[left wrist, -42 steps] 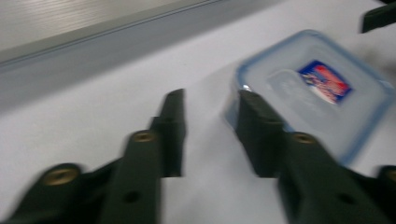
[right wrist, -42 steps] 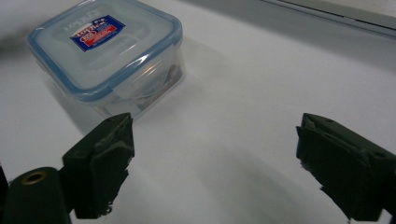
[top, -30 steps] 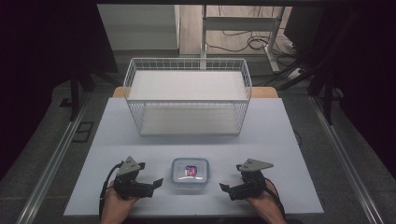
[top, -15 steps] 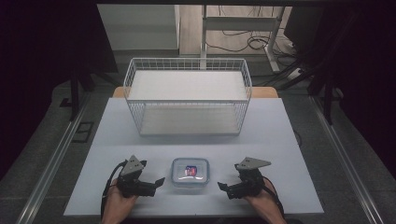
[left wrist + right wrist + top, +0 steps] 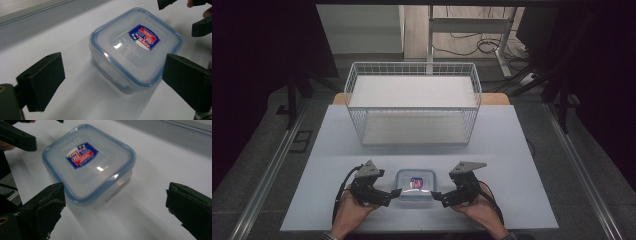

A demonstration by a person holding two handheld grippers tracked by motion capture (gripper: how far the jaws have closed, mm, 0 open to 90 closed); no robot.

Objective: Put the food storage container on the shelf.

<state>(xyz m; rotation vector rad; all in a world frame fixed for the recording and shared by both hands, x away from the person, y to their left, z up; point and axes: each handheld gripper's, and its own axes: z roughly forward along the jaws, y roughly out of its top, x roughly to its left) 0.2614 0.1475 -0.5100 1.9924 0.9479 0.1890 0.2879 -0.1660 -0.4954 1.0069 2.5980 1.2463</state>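
Note:
A small clear plastic container with a blue-rimmed lid and a red and blue label sits on the white table near its front edge. My left gripper is open just left of it, with its jaws pointing at the container's near left corner. My right gripper is open just to the right, aimed at the near right corner. In the left gripper view the container lies ahead between the spread jaws of the left gripper. In the right gripper view the container sits ahead and left of the right gripper.
A white wire basket stands at the back middle of the table. Bare table surface lies between the basket and the container and to both sides. The floor beyond holds cables and chair legs.
Both grippers have moved slightly inward toward the container. The container has not moved.

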